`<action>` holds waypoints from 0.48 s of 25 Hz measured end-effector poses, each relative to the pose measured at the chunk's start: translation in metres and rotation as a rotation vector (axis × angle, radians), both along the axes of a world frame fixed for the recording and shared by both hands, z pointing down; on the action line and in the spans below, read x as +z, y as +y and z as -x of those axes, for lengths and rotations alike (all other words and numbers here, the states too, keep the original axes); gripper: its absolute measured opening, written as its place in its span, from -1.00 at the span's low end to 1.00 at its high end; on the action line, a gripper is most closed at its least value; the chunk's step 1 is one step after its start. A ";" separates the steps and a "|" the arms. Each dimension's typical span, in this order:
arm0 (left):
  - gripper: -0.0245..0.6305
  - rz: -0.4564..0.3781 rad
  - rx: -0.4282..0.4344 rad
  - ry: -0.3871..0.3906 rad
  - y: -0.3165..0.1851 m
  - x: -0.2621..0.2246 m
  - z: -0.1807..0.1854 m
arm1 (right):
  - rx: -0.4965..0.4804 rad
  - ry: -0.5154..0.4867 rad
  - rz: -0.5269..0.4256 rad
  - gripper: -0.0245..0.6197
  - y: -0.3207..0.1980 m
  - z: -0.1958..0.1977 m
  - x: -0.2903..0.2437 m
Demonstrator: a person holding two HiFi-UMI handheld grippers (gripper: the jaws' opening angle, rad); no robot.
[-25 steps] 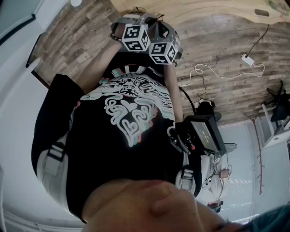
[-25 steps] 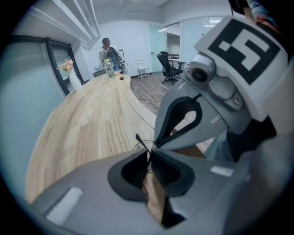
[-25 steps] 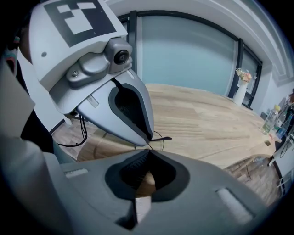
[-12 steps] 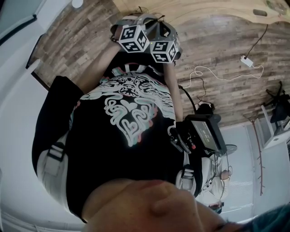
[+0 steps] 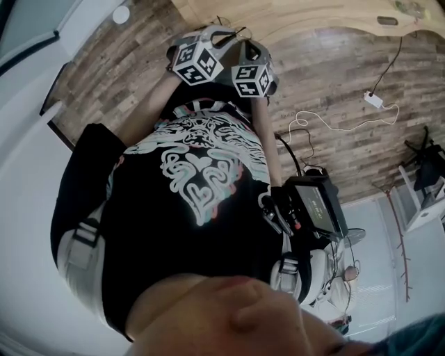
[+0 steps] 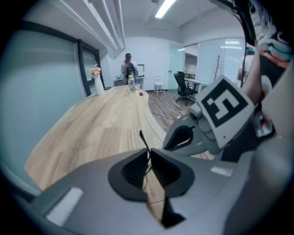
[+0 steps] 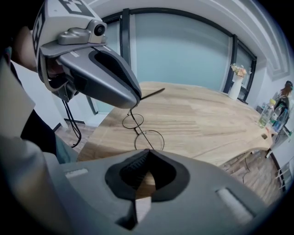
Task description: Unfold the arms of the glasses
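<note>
Currently the left gripper (image 6: 148, 160) and the right gripper (image 7: 148, 153) are close together above the wooden table (image 7: 206, 124). The glasses (image 7: 142, 131) are held between them. Left gripper jaws are pressed together on one thin black arm (image 6: 144, 141). Right gripper jaws pinch the wire frame at the nearer round lens.

Bright even indoor light; ceiling strip light (image 6: 163, 8); heavy fisheye distortion, dark vignetted corners.
</note>
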State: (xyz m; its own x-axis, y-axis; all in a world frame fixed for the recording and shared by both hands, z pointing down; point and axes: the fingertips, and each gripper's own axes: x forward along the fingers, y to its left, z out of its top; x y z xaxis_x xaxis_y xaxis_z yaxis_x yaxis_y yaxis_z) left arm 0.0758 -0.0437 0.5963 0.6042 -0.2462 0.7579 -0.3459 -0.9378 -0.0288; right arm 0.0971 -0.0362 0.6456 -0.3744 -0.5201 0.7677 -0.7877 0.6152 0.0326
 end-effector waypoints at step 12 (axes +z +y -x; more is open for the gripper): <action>-0.91 0.106 -0.111 0.212 -0.021 -0.030 0.067 | 0.007 0.093 0.089 -0.92 0.001 0.028 0.007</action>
State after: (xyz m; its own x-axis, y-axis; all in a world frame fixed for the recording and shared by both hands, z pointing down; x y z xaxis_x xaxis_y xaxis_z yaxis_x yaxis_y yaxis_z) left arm 0.0087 -0.0645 0.5665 0.7260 -0.2460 0.6422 -0.4349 -0.8876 0.1517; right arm 0.0692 -0.0348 0.6528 -0.2963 -0.4502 0.8423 -0.7879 0.6137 0.0508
